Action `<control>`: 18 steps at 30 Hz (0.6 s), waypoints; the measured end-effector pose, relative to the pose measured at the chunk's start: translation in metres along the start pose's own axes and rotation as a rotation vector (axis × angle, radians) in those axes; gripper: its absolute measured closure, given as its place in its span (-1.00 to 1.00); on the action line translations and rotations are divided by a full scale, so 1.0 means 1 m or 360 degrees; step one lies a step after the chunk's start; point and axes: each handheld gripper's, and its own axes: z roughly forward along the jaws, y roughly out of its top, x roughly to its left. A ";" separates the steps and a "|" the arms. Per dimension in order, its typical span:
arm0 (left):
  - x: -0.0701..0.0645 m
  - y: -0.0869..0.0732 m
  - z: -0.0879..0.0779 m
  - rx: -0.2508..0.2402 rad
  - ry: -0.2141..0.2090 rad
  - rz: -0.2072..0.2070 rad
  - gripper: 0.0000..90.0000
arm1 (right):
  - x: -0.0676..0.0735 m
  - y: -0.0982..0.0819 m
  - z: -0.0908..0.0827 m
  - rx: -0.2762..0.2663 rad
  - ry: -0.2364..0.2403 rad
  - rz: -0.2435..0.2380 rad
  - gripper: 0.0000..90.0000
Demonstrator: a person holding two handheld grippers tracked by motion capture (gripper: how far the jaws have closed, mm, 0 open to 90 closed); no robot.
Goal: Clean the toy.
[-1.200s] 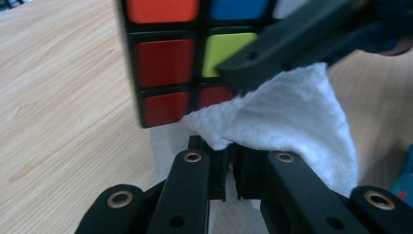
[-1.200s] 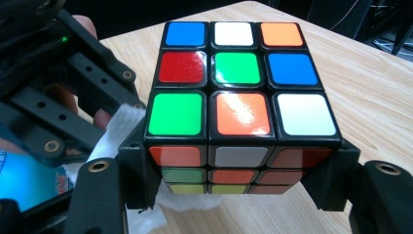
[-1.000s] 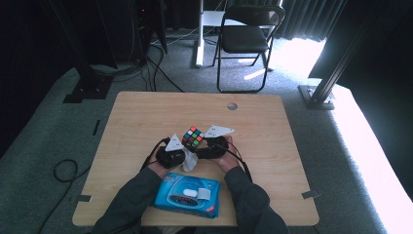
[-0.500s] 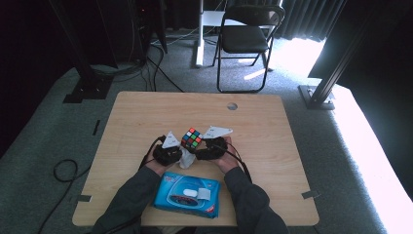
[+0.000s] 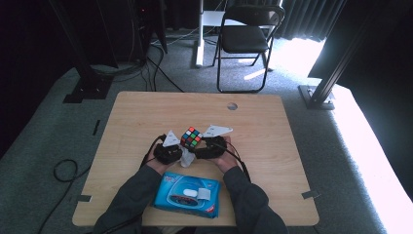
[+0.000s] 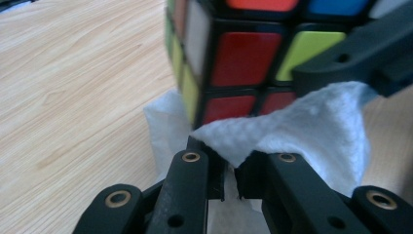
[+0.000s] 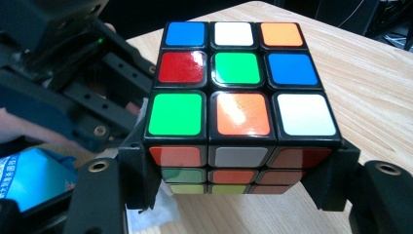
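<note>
Near the middle of the table (image 5: 272, 122), beyond the blue wipe pack (image 5: 187, 195), your right tongs (image 7: 234, 187) clamp the puzzle cube (image 7: 238, 97) by two opposite sides. Just left of the cube, your left tongs (image 6: 229, 170) are pinched tight on a white wipe (image 6: 311, 126) that touches its lower edge

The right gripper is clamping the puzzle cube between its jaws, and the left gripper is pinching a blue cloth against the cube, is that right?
Not quite: the wipe pinched by the left gripper is white, not blue, as the left gripper view shows. The rest holds: the right gripper clamps the puzzle cube between its jaws.
</note>
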 end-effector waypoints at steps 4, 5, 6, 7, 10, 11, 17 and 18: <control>-0.010 0.005 0.001 -0.0005 -0.0044 0.0068 0.86 | -0.001 0.003 -0.001 -0.0010 -0.0005 0.0013 -0.24; -0.011 0.005 0.001 -0.0006 -0.0045 0.0087 0.86 | -0.002 0.003 -0.001 -0.0017 -0.0009 0.0005 -0.24; -0.012 0.006 0.000 -0.0008 -0.0047 0.0093 0.86 | -0.002 0.004 -0.002 -0.0019 -0.0010 0.0006 -0.24; -0.012 0.006 0.000 -0.0008 -0.0048 0.0094 0.87 | -0.002 0.005 -0.002 -0.0018 -0.0011 0.0006 -0.24; -0.012 0.006 -0.001 0.0001 -0.0050 0.0109 0.88 | -0.002 0.005 -0.002 -0.0017 -0.0014 0.0004 -0.24; -0.012 0.006 -0.001 0.0002 -0.0049 0.0112 0.88 | -0.002 0.005 -0.001 -0.0014 -0.0013 0.0005 -0.24; -0.008 0.003 0.000 -0.0010 -0.0019 0.0075 0.88 | -0.002 0.003 -0.001 -0.0003 -0.0012 0.0016 -0.24; -0.007 0.002 -0.001 -0.0015 -0.0016 0.0064 0.88 | -0.002 0.003 -0.001 0.0002 -0.0010 0.0016 -0.24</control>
